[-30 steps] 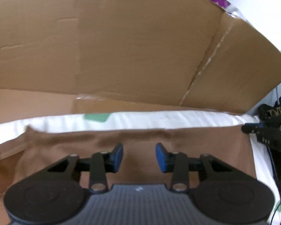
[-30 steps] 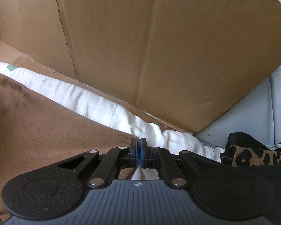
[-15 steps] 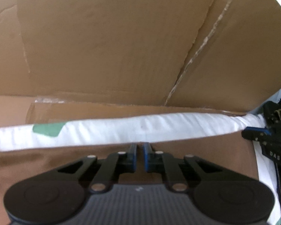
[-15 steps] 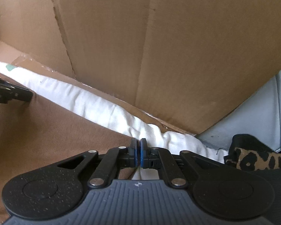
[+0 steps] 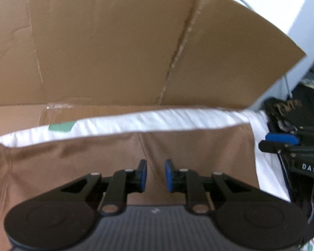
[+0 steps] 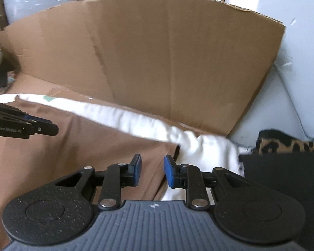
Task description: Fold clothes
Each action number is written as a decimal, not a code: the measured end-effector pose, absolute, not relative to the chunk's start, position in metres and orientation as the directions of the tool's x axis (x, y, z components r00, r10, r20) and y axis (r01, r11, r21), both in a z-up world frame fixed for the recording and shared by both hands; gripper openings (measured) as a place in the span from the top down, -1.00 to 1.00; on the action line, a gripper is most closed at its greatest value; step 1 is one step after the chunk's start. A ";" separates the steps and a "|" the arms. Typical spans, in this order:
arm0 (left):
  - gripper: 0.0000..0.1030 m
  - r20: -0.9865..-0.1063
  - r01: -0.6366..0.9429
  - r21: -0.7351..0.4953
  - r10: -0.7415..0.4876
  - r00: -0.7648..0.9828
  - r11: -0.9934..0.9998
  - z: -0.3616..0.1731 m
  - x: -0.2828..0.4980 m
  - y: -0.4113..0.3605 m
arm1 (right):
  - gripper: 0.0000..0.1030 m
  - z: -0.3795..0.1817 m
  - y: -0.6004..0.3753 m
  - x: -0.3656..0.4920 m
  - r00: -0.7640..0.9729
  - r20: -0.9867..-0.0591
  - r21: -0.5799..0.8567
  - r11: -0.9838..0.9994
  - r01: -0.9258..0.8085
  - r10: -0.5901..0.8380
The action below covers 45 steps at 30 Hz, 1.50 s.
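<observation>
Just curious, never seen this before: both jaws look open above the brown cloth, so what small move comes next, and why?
Probably reach for another edge to fold. Both grippers, left and right, have just opened with nothing between the jaws, and the brown cloth lies flat below.

Tall cardboard sheet (image 6: 157, 62) stands behind white bedding (image 5: 157, 119); pale wall (image 6: 282, 0) beyond

Brown garment (image 5: 94, 163) on white bedding (image 5: 157, 119) — leopard-print fabric (image 6: 288, 145), tan cardboard (image 6: 157, 62) behind.

Both wrist views look steeply down, close over the brown garment (image 5: 94, 163) before the cardboard wall (image 6: 157, 62).
</observation>
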State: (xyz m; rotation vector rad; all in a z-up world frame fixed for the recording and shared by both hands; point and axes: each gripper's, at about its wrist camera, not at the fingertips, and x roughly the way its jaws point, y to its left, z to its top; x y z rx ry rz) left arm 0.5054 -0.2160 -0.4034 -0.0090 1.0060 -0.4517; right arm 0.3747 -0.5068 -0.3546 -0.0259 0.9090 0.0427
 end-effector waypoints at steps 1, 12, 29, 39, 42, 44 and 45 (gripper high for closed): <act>0.63 -0.813 0.370 -0.205 -0.368 0.450 0.906 -0.401 0.501 -0.216 | 0.41 -0.354 -0.504 0.369 0.610 -0.792 -0.003 0.998 -0.057 0.032; 0.54 -0.830 0.423 -0.180 -0.368 0.420 0.888 -0.373 0.450 -0.212 | 0.41 -0.361 -0.499 0.312 0.596 -0.798 0.103 0.995 -0.008 0.088; 0.56 -0.807 0.512 -0.186 -0.428 0.408 0.839 -0.415 0.408 -0.243 | 0.27 -0.394 -0.501 0.299 0.590 -0.801 0.183 0.980 0.077 0.103; 0.57 -0.828 0.517 -0.186 -0.417 0.376 0.835 -0.440 0.394 -0.255 | 0.27 -0.409 -0.500 0.302 0.541 -0.835 0.180 0.980 0.088 0.105; 0.57 -0.826 0.510 -0.188 -0.416 0.380 0.839 -0.445 0.394 -0.255 | 0.31 -0.408 -0.498 0.303 0.535 -0.839 0.165 0.984 0.073 0.101; 0.57 -0.825 0.510 -0.183 -0.414 0.385 0.840 -0.445 0.394 -0.256 | 0.54 -0.408 -0.495 0.304 0.528 -0.844 0.148 0.988 0.052 0.098; 0.57 -0.824 0.510 -0.183 -0.414 0.386 0.841 -0.445 0.394 -0.257 | 0.60 -0.408 -0.494 0.305 0.524 -0.847 0.134 0.990 0.041 0.093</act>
